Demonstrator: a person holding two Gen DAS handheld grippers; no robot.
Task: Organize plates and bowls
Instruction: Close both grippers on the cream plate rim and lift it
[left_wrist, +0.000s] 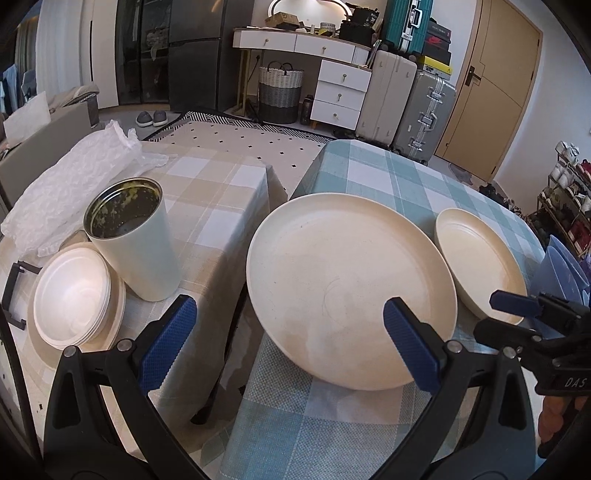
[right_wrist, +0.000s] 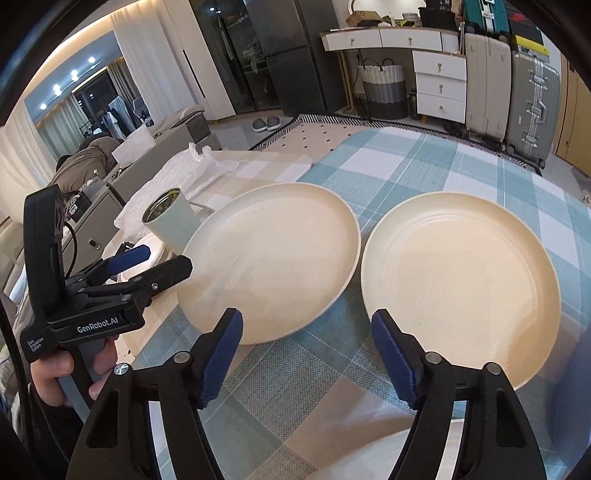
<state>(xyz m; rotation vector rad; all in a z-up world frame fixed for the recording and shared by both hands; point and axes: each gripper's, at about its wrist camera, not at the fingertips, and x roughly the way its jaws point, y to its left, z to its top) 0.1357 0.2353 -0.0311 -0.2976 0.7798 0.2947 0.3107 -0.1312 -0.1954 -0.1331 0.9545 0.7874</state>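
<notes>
The stacked bowls (left_wrist: 75, 295) are partly hidden by a cup (left_wrist: 131, 236) on the beige-checked table (left_wrist: 207, 192). Two plates (right_wrist: 269, 258) (right_wrist: 461, 284) are seen near the blue-checked table's (right_wrist: 406, 162) front edge. Both grippers (left_wrist: 291, 343) (right_wrist: 306, 354) are spread, empty.

A lived-in home, an open living and dining room. Two desks stand side by side under checked cloths, one beige (left_wrist: 207, 192), one blue (left_wrist: 406, 184). Behind them a tall dark fridge (left_wrist: 199, 51) stands near a white dressing table with drawers (left_wrist: 341, 92) and a round lit mirror (left_wrist: 308, 9). A woven laundry basket (left_wrist: 280, 92) sits on the floor, with a pair of grey slippers (left_wrist: 151, 118) at the edge of a patterned rug (left_wrist: 251, 142). Hard-shell suitcases (left_wrist: 406, 99) are lined up by a tan door (left_wrist: 491, 85). A rack of shoes (left_wrist: 569, 192) fills the right wall. In the right wrist view, sheer curtains (right_wrist: 144, 62) and a sofa (right_wrist: 155, 144) sit under ceiling spotlights.
</notes>
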